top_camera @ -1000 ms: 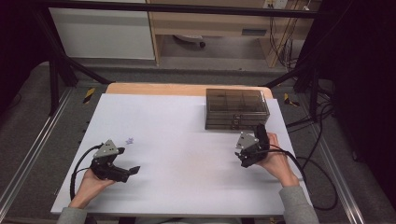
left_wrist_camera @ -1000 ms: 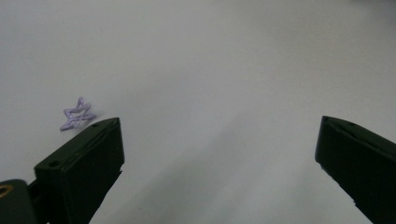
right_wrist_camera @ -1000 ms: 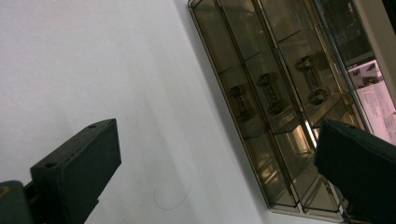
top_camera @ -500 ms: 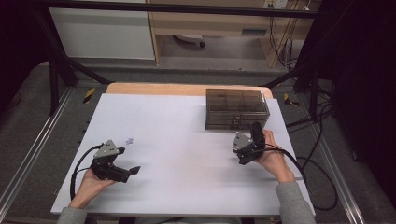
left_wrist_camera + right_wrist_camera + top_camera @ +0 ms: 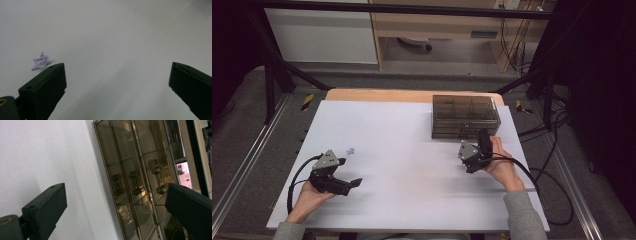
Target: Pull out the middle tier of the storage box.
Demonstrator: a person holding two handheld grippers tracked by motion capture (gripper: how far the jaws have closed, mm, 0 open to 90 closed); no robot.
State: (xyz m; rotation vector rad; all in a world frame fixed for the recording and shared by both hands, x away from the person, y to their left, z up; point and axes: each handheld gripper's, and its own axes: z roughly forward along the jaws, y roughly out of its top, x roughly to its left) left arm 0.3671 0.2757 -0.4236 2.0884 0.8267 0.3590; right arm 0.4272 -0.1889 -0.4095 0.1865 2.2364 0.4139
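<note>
White table (image 5: 412, 125): smoked compartment box (image 5: 465, 116) at far right; small purple star (image 5: 351, 150) well left of box.

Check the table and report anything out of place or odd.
Little stands out. A small purple star-shaped clip lies loose on the white table, just beyond the left gripper, far from the closed smoky drawer box at the back right. Nothing looks spilled or damaged.

Lilac star (image 5: 40, 61), smoky brown box (image 5: 465, 115) (tools black)

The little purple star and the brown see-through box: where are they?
purple star (image 5: 40, 61), left gripper view, its wire middle.
brown see-through box (image 5: 465, 109), high view, middle of its lid.
</note>
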